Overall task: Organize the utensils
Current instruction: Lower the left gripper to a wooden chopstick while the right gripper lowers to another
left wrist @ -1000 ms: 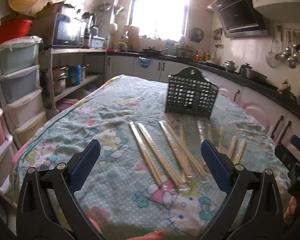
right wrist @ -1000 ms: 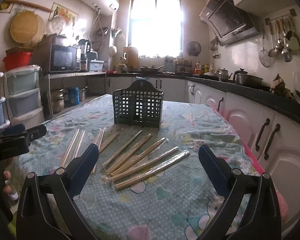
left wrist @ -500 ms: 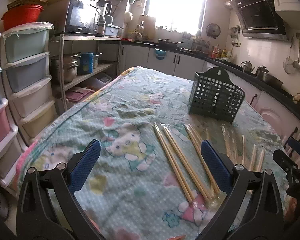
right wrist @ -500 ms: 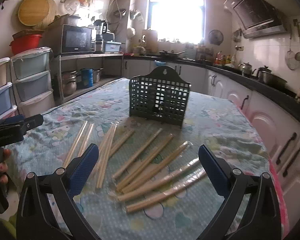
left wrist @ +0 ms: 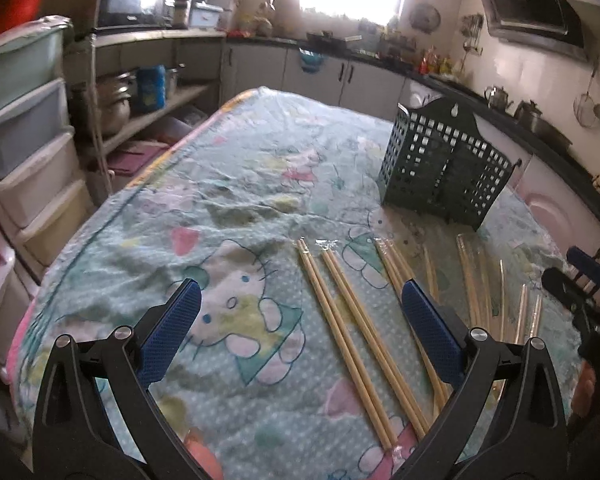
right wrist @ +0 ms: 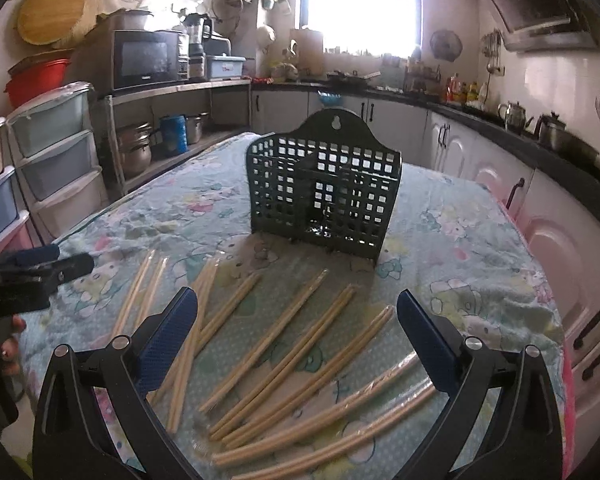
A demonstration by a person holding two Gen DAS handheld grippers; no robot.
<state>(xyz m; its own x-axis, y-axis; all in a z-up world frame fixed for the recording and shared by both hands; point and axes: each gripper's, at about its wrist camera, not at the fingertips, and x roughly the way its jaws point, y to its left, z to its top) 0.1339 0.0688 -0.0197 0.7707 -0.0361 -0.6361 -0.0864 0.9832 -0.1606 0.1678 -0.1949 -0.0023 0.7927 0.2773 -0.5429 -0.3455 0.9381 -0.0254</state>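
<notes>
Kitchen tabletop point(right wrist: 460, 240) under a cartoon-cat cloth: left gripper point(left wrist: 300, 332) hovers wide apart, empty; wrapped chopsticks point(right wrist: 300, 344) lie scattered before the dark green mesh holder point(right wrist: 324, 196); right gripper point(right wrist: 296, 344) likewise gapes empty.

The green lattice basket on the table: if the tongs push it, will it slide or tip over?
The basket stands upright, taller at the back panel, and looks empty, so probably light. On the soft tablecloth it may catch and tip rather than slide. A low push seems safer.
</notes>
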